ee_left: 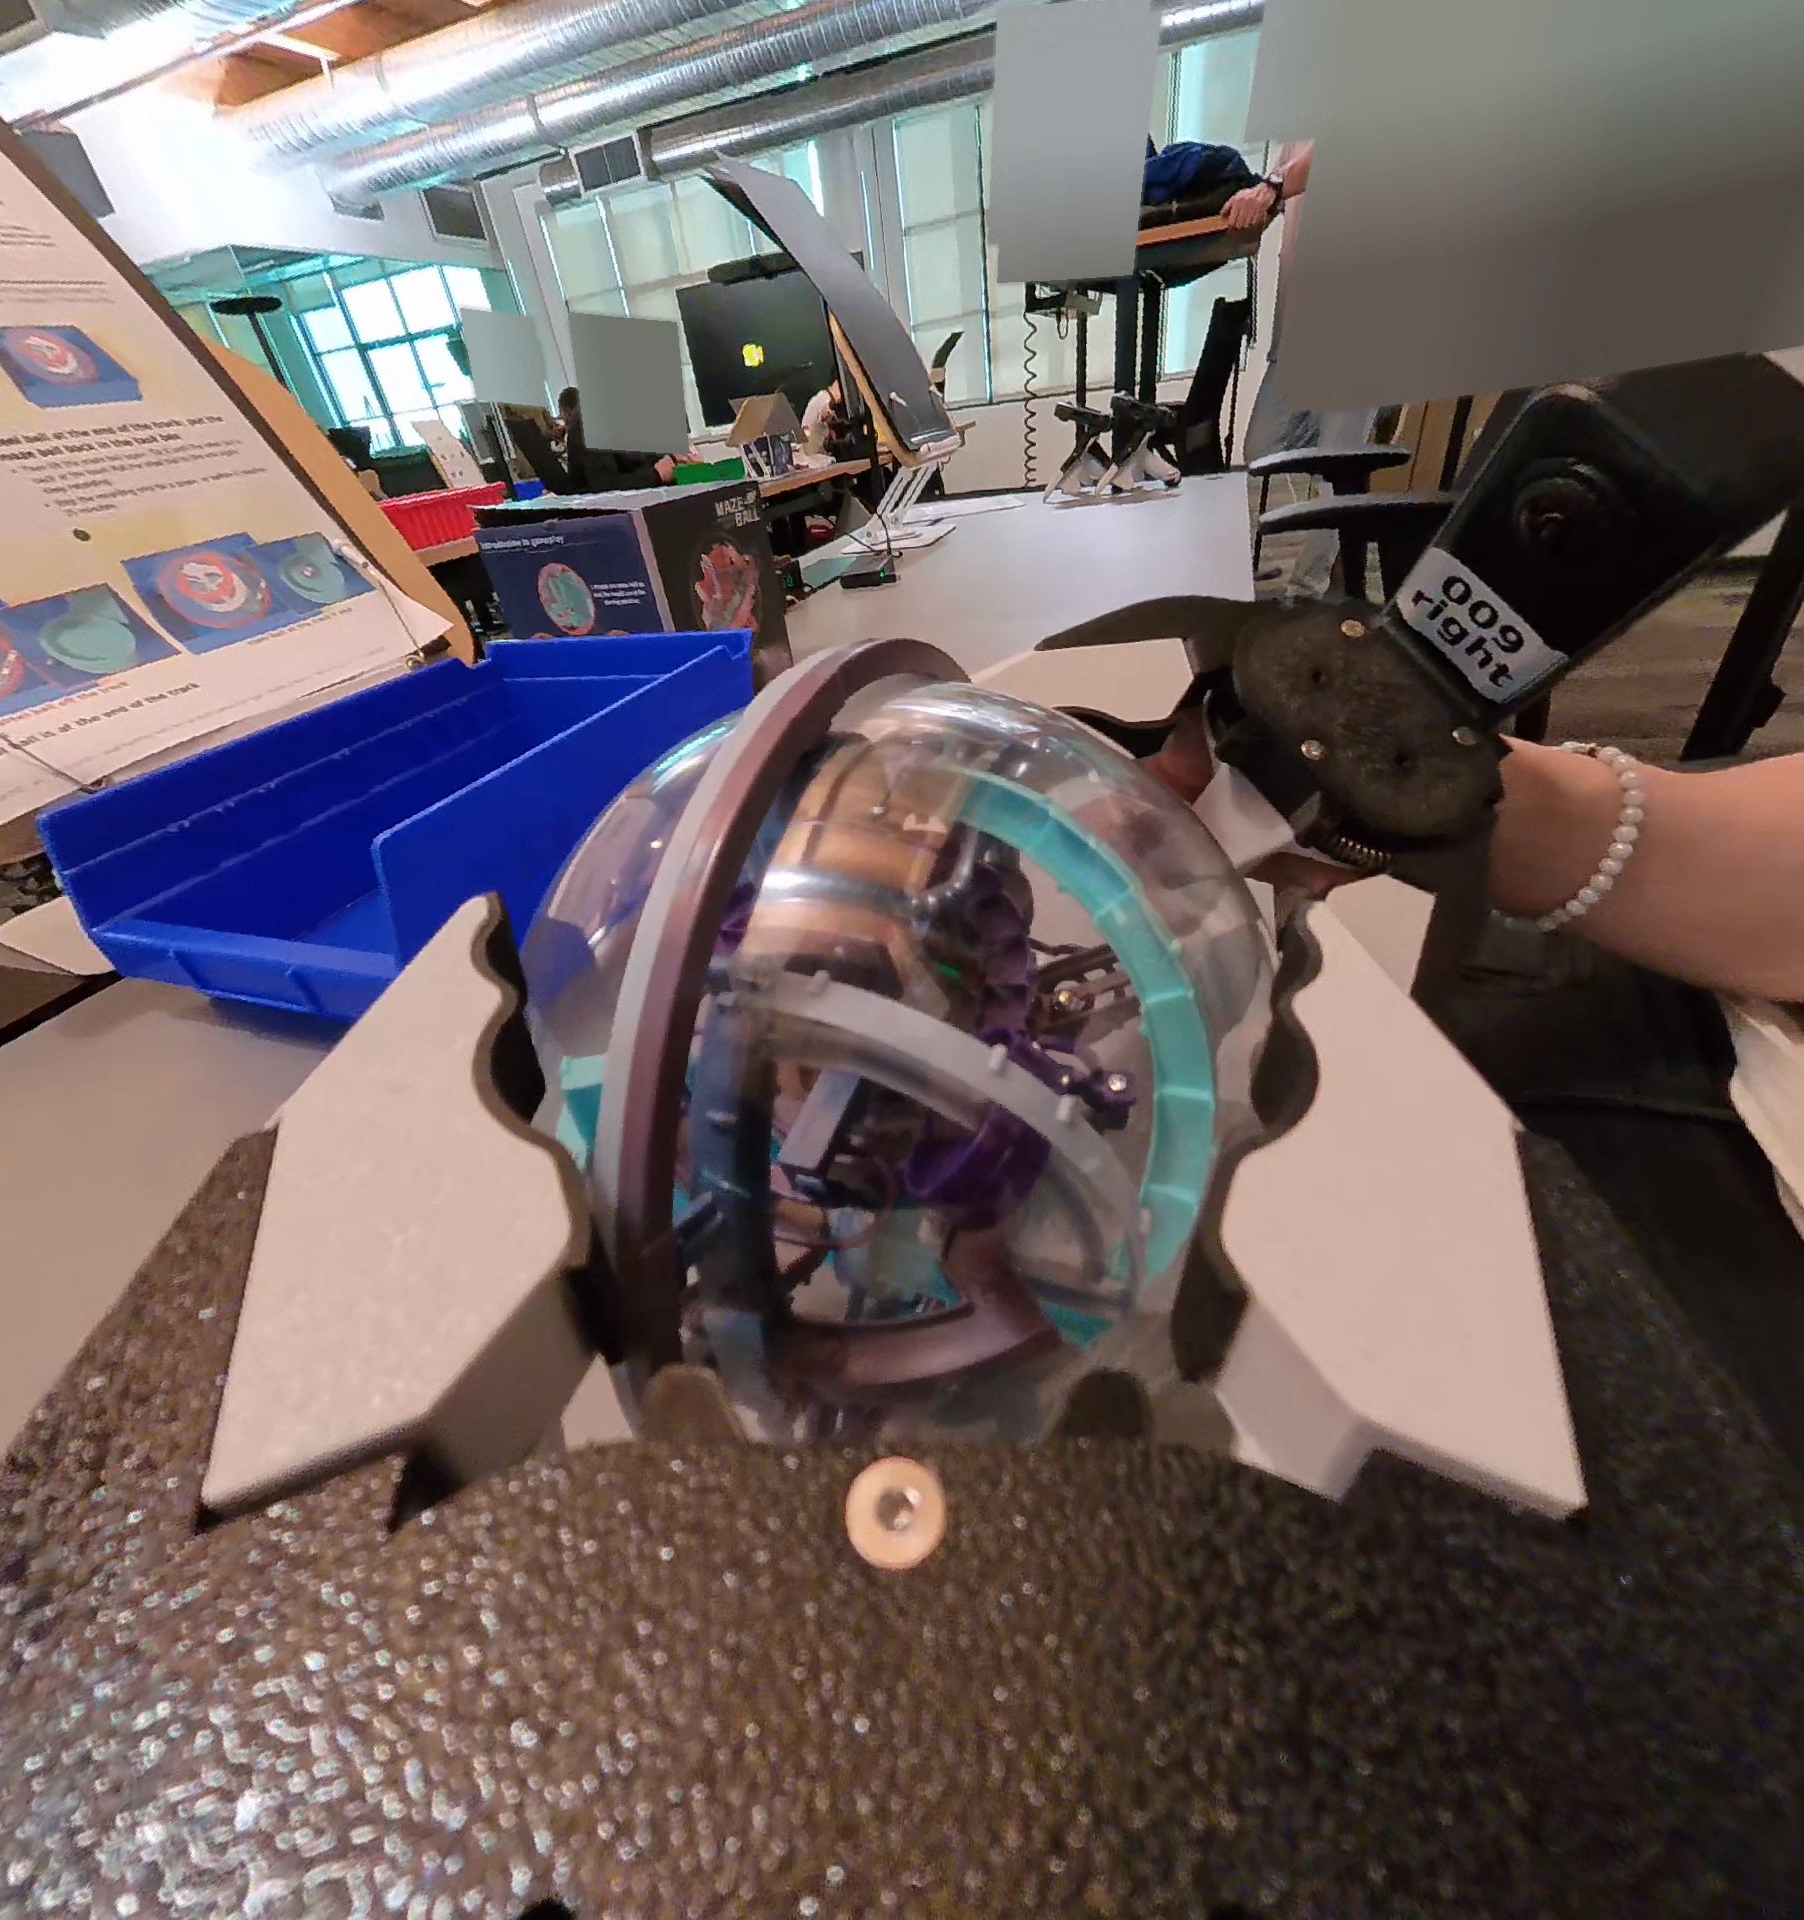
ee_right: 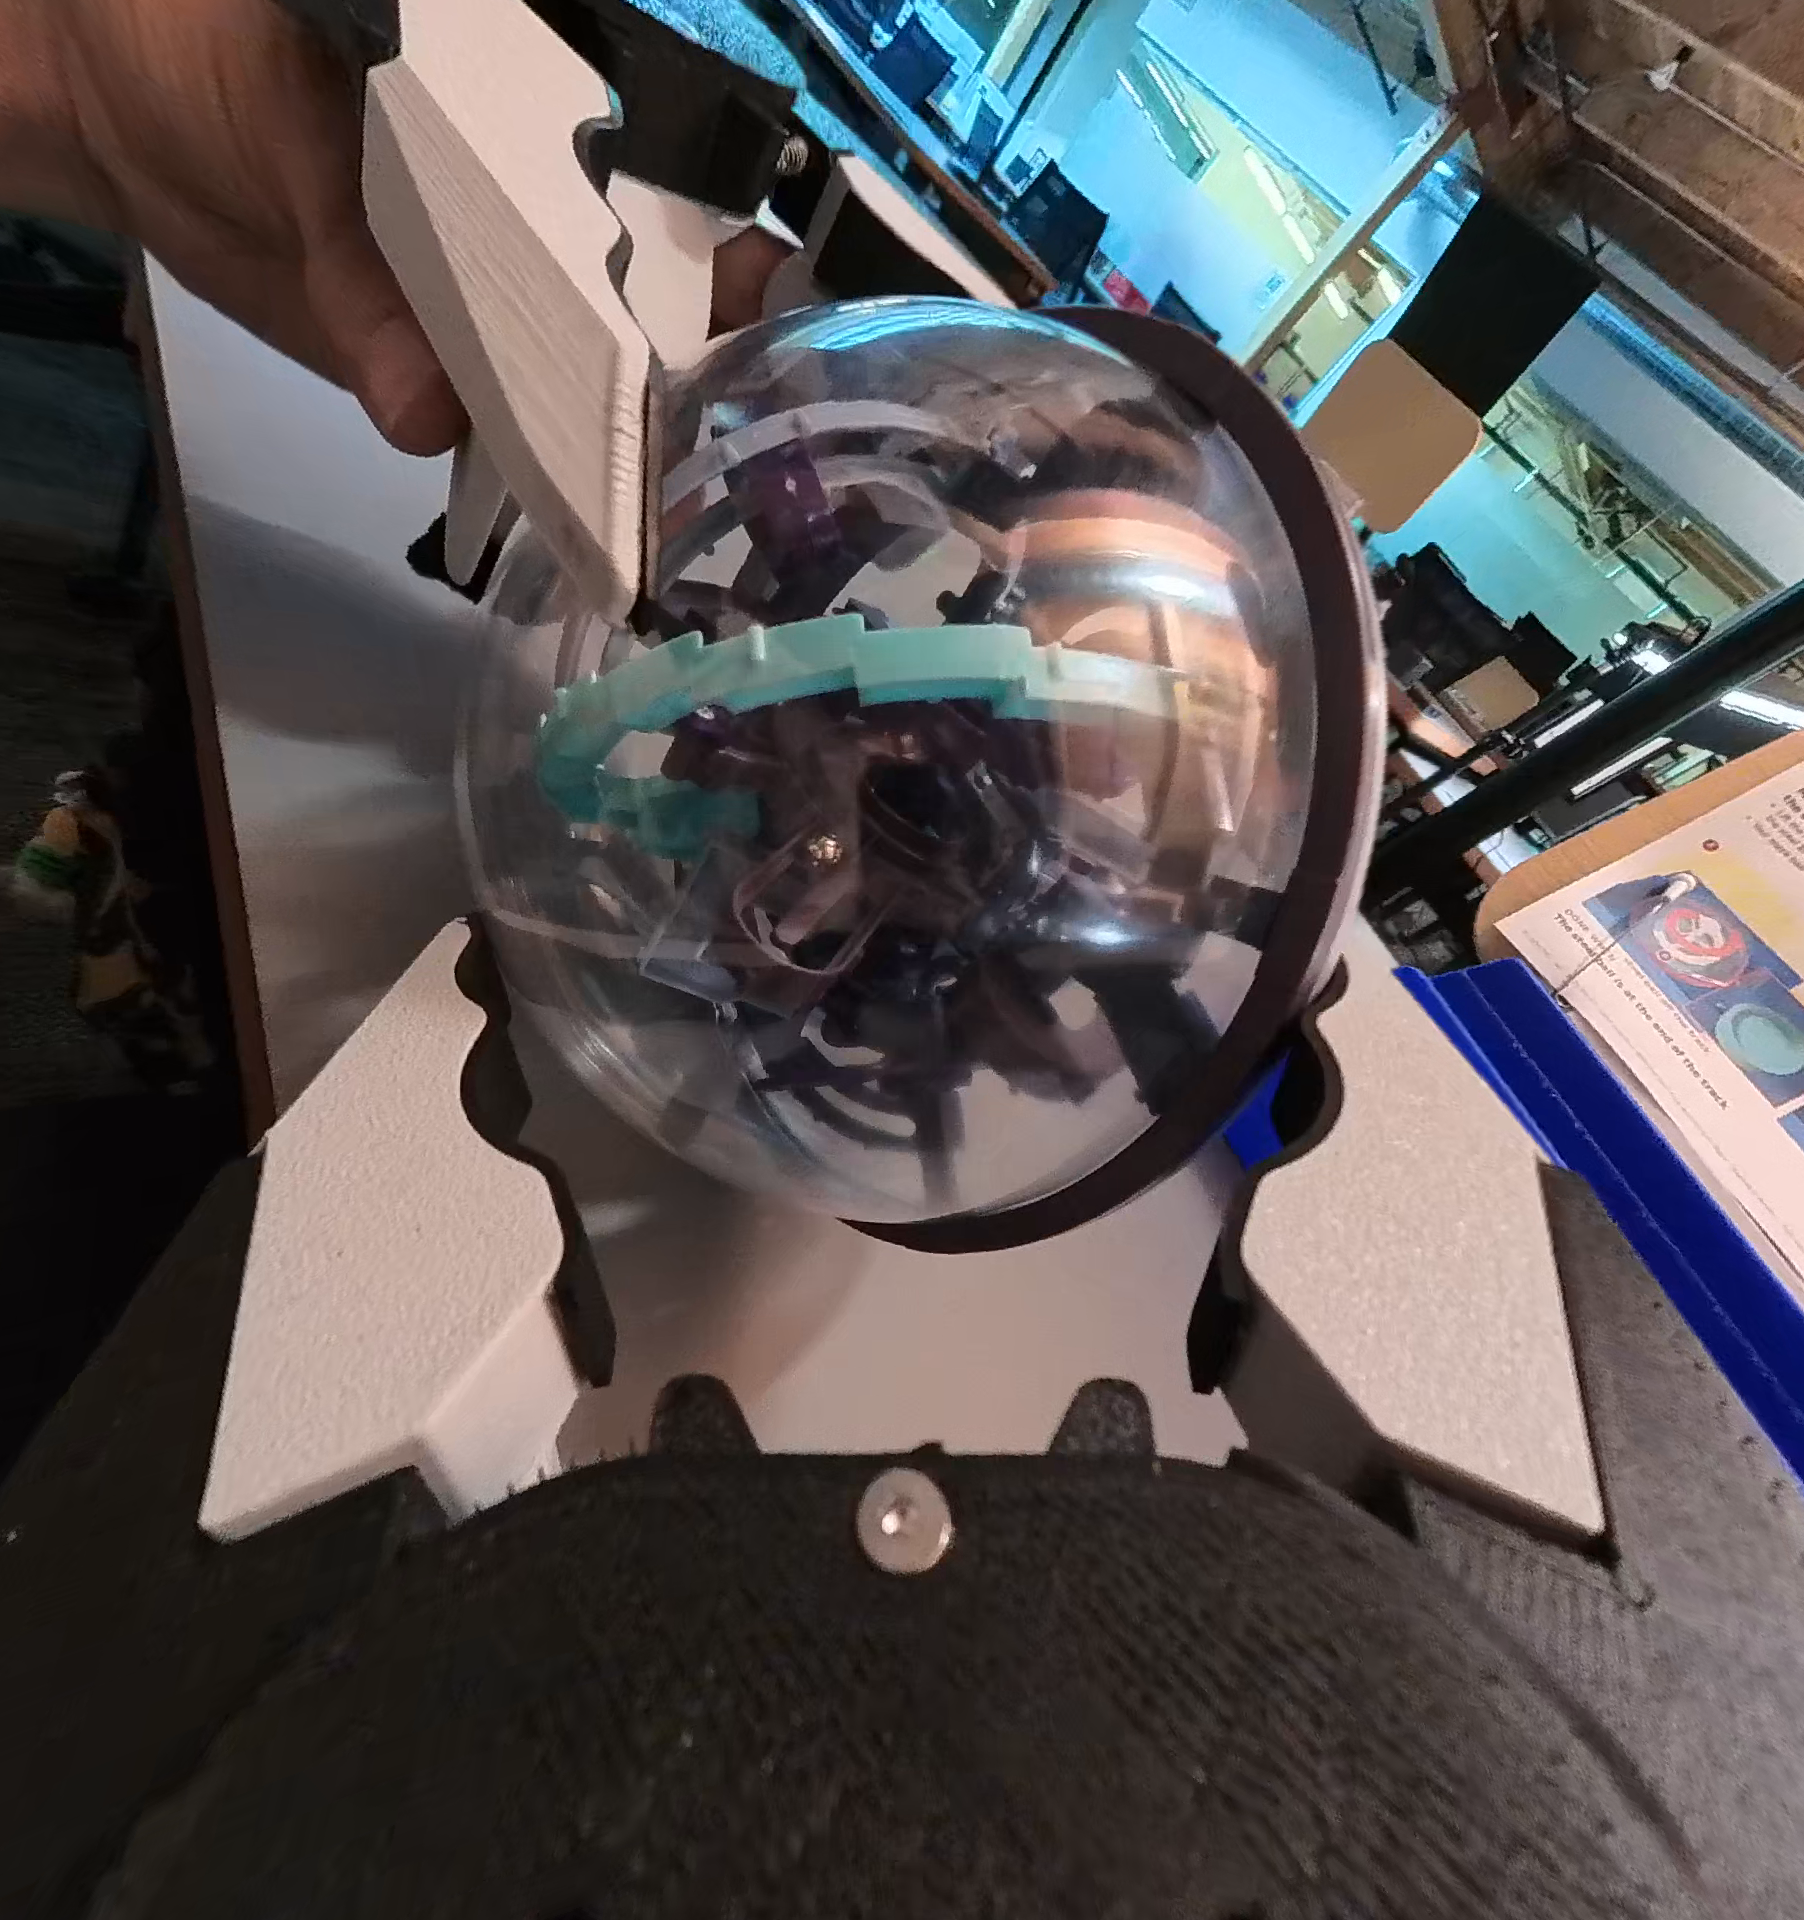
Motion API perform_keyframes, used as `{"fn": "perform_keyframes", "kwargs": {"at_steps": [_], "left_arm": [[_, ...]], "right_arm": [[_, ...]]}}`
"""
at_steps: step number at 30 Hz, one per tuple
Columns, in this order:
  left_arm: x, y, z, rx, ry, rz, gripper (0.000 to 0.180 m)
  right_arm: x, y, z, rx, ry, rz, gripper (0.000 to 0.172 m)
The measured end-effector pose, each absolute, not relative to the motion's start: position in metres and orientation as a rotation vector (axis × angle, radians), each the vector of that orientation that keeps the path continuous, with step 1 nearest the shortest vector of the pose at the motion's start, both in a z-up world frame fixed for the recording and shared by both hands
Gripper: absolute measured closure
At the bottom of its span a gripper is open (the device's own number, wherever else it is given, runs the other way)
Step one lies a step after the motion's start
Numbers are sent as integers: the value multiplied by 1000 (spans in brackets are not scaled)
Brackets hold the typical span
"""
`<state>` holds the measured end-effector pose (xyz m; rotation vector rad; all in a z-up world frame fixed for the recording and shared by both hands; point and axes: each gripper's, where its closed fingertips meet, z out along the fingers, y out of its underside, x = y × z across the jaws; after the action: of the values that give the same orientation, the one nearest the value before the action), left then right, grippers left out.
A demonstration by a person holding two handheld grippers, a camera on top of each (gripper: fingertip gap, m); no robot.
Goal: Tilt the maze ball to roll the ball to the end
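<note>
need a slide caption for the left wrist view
Left gripper clamps the clear maze ball above the table, right gripper meeting it from the far side, blue bin behind.

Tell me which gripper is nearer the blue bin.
Left. The left gripper clamps the maze ball with one finger right beside the blue bin. The right gripper grips the ball's far side, away from the bin.

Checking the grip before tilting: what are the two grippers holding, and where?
Both hold the maze ball: the left gripper across its clear shell, the right gripper across shell and dark rim.
</note>
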<state>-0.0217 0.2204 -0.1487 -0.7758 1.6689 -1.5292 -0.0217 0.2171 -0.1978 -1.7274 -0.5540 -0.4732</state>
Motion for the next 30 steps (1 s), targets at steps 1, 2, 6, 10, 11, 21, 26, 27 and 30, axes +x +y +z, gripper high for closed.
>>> {"fn": "perform_keyframes", "kwargs": {"at_steps": [1,2,6,10,11,21,26,27,30], "left_arm": [[-21,221,-148,-785,1662,-1536,43],[-21,222,-148,-796,1655,-1547,44],[-18,229,-148,-875,1611,-1620,44],[-18,232,-148,-911,1584,-1657,44],[-17,233,-148,-915,1579,-1662,44],[-16,234,-150,-1000,1559,-1736,46],[-15,236,-151,-1041,1563,-1722,46],[-15,237,-151,-1059,1564,-1719,46],[-13,238,-154,-1143,1568,-1738,46]], "right_arm": [[-21,218,-198,-1734,-554,-466,26],[-21,218,-197,-1738,-555,-457,27],[-22,218,-195,-1743,-550,-411,29],[-22,220,-194,-1738,-541,-382,29],[-22,220,-193,-1736,-539,-378,30],[-23,218,-191,-1718,-492,-299,30],[-22,217,-192,-1706,-470,-292,32],[-22,217,-192,-1707,-457,-285,32],[-21,217,-194,-1701,-433,-279,28]]}}
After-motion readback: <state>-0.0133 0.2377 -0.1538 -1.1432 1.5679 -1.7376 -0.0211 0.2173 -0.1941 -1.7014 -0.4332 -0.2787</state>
